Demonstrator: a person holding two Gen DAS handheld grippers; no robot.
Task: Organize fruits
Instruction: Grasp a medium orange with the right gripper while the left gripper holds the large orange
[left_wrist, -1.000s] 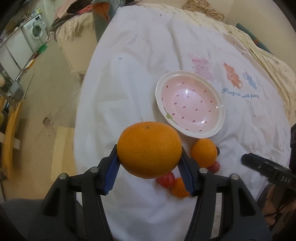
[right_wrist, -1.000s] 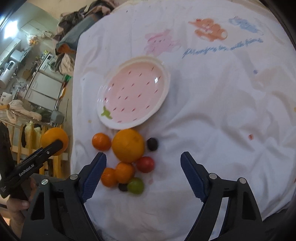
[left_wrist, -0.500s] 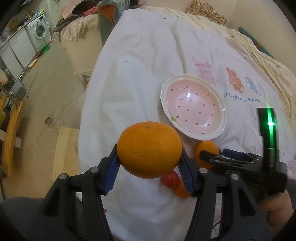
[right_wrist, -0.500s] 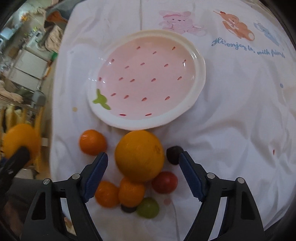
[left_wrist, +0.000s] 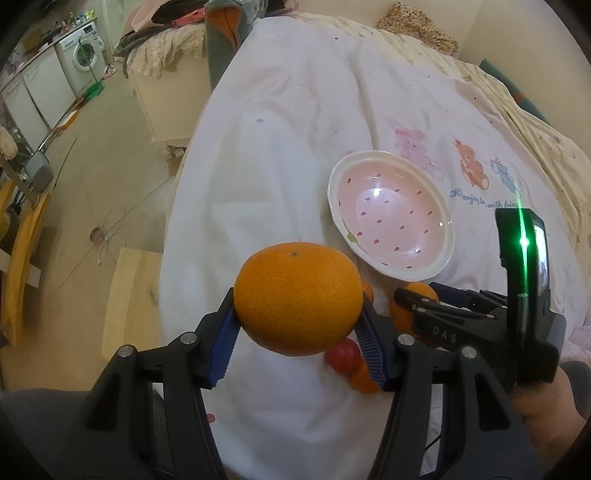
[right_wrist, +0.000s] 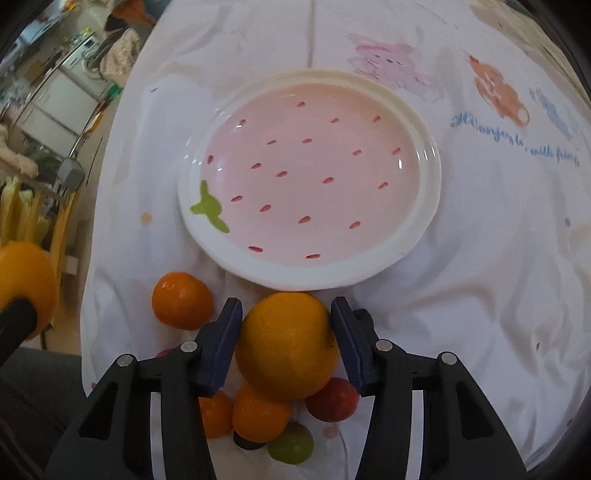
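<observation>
The left gripper (left_wrist: 298, 318) clamps a big orange (left_wrist: 297, 297) in the air above the white sheet (left_wrist: 280, 155). The right gripper (right_wrist: 287, 345) has its blue pads touching both sides of a second big orange (right_wrist: 287, 347), which sits just beside the pink plate (right_wrist: 424, 221) among smaller fruits: 1 tangerine (right_wrist: 181, 301), 1 tomato (right_wrist: 332, 400), 1 lime (right_wrist: 291, 445).

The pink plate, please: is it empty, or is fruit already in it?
Empty: the pink plate shows only painted seeds; the fruit lies outside its rim.
</observation>
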